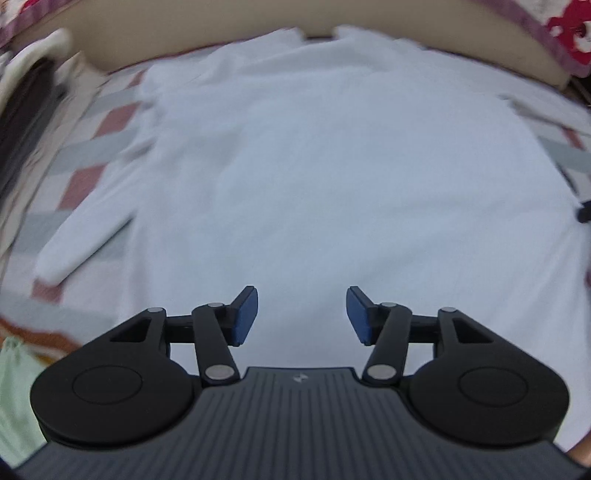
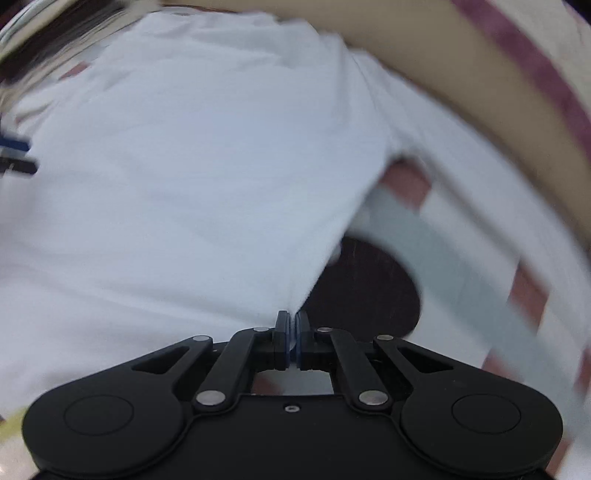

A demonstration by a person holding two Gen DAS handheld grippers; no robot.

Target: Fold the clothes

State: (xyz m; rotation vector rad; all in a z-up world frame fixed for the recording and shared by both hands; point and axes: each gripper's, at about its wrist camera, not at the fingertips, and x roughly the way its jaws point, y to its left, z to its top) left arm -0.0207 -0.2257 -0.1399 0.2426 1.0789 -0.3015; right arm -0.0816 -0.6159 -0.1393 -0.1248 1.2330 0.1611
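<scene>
Left tool (image 1: pixel 302 314) spread above the white shirt (image 1: pixel 332 166); right tool (image 2: pixel 294 332) pinching the shirt's corner

Soft, even light. Bedcover (image 1: pixel 92 147) checked in pink, grey and white, tan padded edge (image 1: pixel 184 29) behind, red-patterned fabric (image 1: pixel 569 33) beyond.

Soft, even daylight w/ no glare – fisheye bends the edges, motion blur smears both views, esp. right wrist view, only the grippers' bodies sharp.
</scene>
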